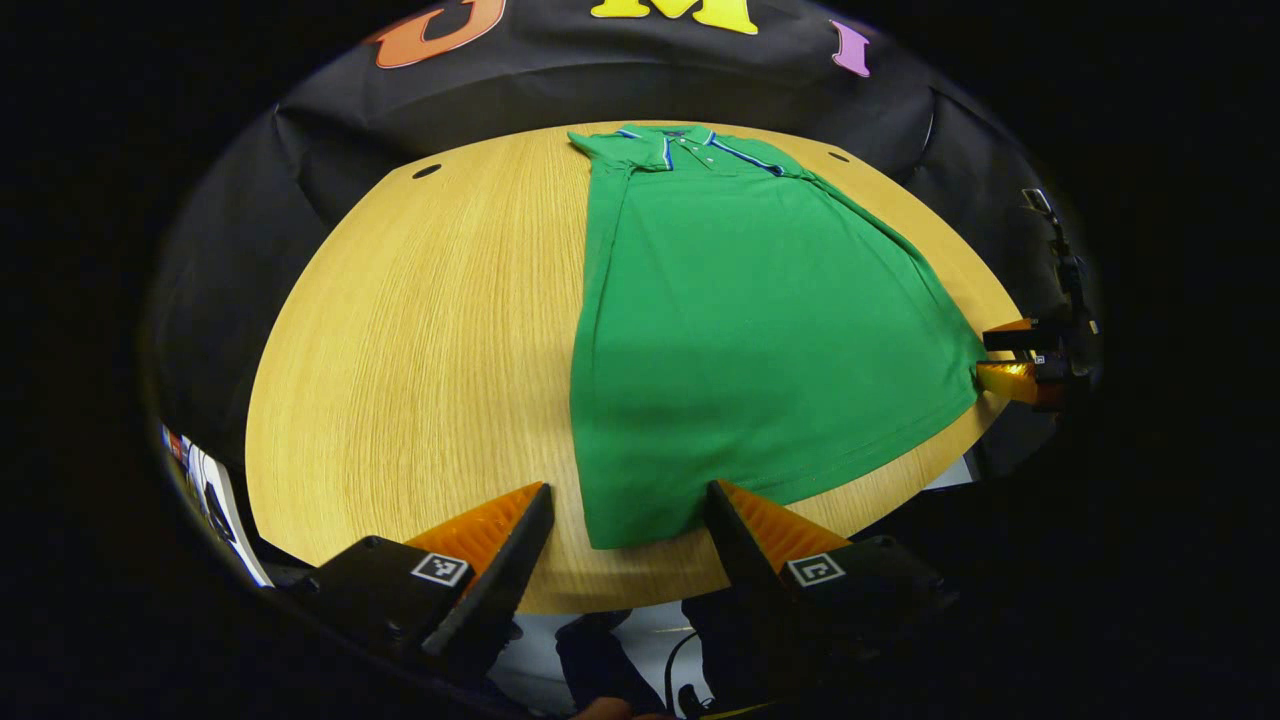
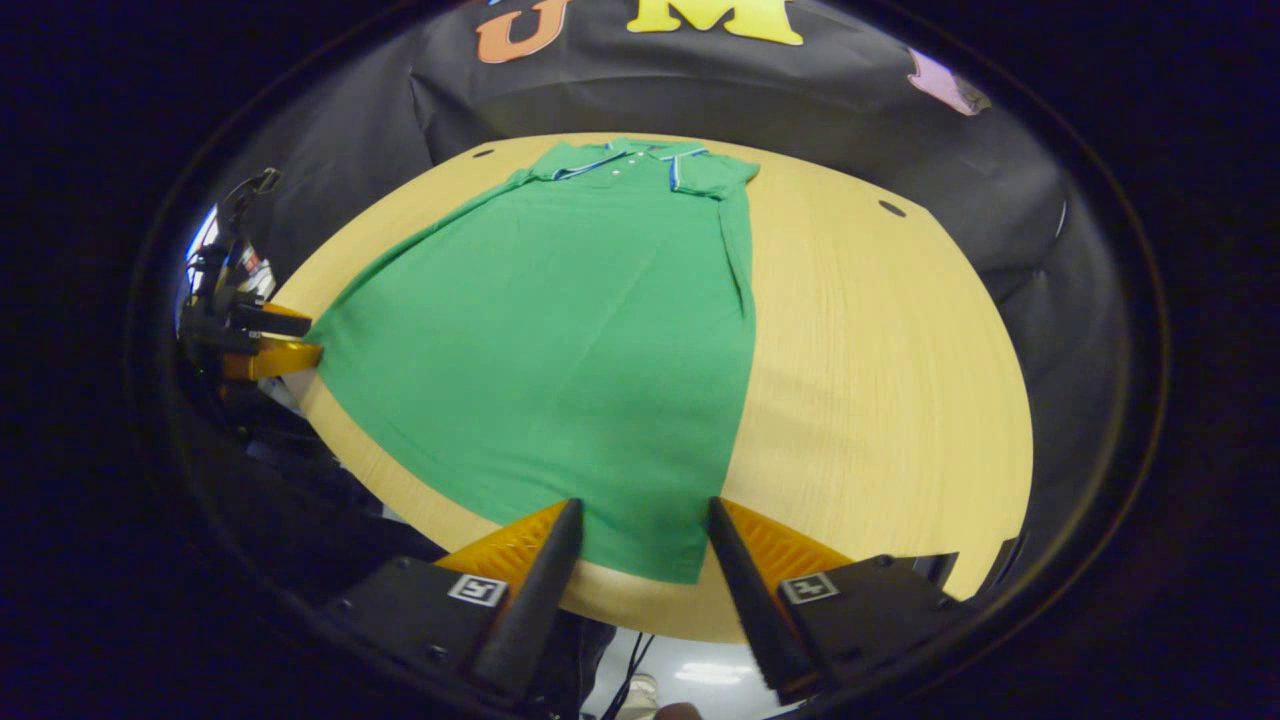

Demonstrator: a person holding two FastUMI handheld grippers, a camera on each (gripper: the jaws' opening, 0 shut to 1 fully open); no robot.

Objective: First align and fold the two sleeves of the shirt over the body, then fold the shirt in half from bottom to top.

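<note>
A green shirt (image 1: 760, 340) lies flat on the wooden table (image 1: 420, 340), collar at the top of the frame, sleeves already folded in. The left gripper (image 1: 628, 500) holds its fingers wide apart around the hem's lower left corner; the right gripper (image 2: 645, 515) likewise spreads open at the lower right corner, gripping nothing.

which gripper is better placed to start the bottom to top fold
Neither clearly; it looks like a two-handed lift. The left gripper stands open at one bottom corner of the green shirt, the right gripper open at the other. The sleeves already look folded in.
</note>
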